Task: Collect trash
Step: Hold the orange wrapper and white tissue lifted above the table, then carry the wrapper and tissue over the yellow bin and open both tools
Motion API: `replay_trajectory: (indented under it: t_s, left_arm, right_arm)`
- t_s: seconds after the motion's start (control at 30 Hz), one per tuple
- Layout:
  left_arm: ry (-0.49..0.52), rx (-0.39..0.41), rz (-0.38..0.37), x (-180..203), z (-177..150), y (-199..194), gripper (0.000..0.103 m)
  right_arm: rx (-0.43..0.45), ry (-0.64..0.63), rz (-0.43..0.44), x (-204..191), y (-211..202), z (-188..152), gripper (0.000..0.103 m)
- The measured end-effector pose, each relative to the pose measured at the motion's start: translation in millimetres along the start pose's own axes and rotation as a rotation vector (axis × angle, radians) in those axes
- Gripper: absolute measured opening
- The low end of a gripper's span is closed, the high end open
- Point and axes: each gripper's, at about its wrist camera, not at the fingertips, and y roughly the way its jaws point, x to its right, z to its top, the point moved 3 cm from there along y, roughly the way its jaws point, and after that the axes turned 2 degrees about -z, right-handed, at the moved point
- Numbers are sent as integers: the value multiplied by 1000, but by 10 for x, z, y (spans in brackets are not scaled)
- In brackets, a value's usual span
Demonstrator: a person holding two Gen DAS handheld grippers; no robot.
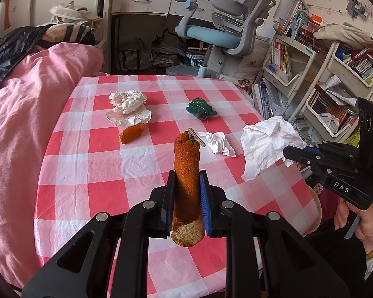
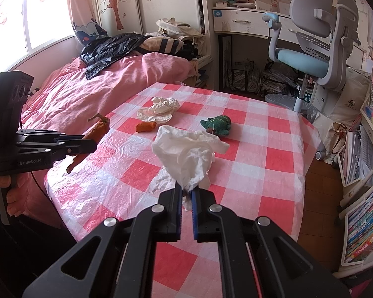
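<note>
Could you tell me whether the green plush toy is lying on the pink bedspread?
No, the green plush toy lies on the red-and-white checked tablecloth, well away from the pink bedspread.

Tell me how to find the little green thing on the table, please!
Look at the table with the red and white checked cloth. Toward its far side, on the side nearer the blue chair, lies a small green soft toy. It is the only green thing there: its neighbours are crumpled white paper, a white tissue and a short orange peel piece.
</note>
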Motion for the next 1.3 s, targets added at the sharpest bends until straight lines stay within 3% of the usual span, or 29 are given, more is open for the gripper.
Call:
replay_trajectory:
  t_s: [0.27,0.5,0.77,1.03,1.1,1.13,1.17,1.23,1.3]
  left_arm:
    - [-26,16,-59,130,42,-24,18]
    - [52,34,-197,764,201,-18,18]
    - [246,-41,-395,2126,238,368,18]
    - [428,-242,-511,3737,-259,1397,18]
    - [458,-293,-507,4041,-400,1660,25]
    - [469,-316,-495,4167,-476,1772,29]
    - [475,-323,-477,4239,-503,1831,36]
    - [486,-305,-424,4309,-515,1827,49]
    - [489,-250,-387,4249,-433,1707,64]
  right_arm:
    - [27,29,14,43,-126,43,7]
    - [91,104,-10,451,-700,-140,7]
    - [68,205,-154,1309,-1395,-846,8]
    - [-140,292,-300,1996,-1287,-1936,8]
    - [-217,329,-323,2168,-1173,-2181,22]
    - [-257,345,-352,2261,-1130,-2302,50]
    - [-271,356,-372,2321,-1125,-2371,63]
    - [-275,388,-399,2410,-1174,-2437,63]
    - [-223,429,-404,2449,-1277,-2362,63]
